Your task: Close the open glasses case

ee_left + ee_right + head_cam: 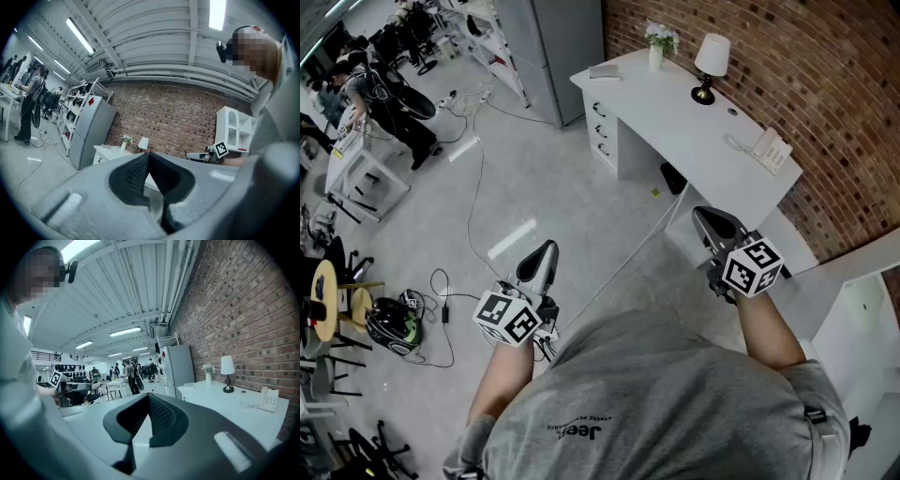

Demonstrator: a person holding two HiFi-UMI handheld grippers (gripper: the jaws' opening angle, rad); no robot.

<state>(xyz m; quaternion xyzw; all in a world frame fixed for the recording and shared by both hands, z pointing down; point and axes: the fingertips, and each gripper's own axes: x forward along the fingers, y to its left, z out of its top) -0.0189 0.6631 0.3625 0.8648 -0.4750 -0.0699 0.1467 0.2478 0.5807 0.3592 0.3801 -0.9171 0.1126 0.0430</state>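
Observation:
I see no glasses case that I can be sure of. A small flat grey thing (605,72) lies at the far end of the white desk (675,117); what it is cannot be told. My left gripper (546,249) hangs over the floor, well short of the desk, its jaws meeting at the tips (149,154) with nothing between them. My right gripper (705,217) is held out toward the desk's near end, jaws likewise shut and empty (149,395). Each gripper shows in the other's view: the right gripper (206,154) and the left gripper (70,391).
On the desk stand a white lamp (711,58), a flower vase (659,41) and a telephone (772,148). A brick wall (787,56) runs behind it. A grey cabinet (551,47) stands at the back. Cables (472,211) and a helmet (390,324) lie on the floor; a white shelf unit (862,309) is at right.

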